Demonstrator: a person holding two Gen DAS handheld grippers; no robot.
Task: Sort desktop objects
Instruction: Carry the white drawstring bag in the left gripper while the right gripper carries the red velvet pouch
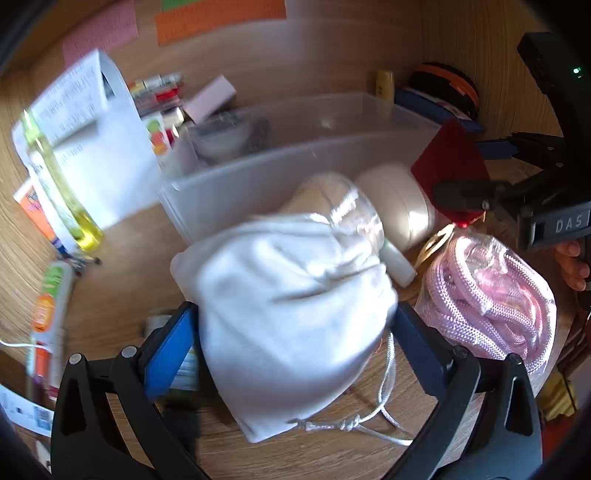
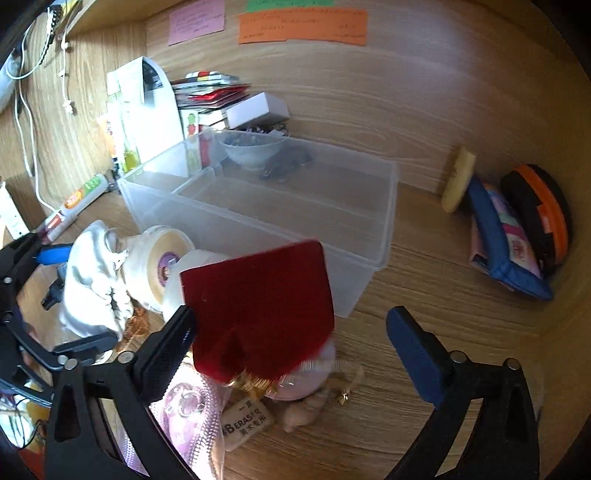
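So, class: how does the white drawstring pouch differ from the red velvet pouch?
The white drawstring pouch looks full and rounded; the red velvet pouch looks flat. The white pouch sits between the left gripper fingers, with a white cord; the red pouch is beside the right gripper, with gold trim. Both are cloth.

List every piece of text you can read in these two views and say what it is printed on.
"DAS" – on the black body of the right gripper, seen from the left wrist.
"ERAS" with Chinese characters below – on the eraser.
Too blurred or small to read: pink note, orange note, white paper, tube, tape roll label.
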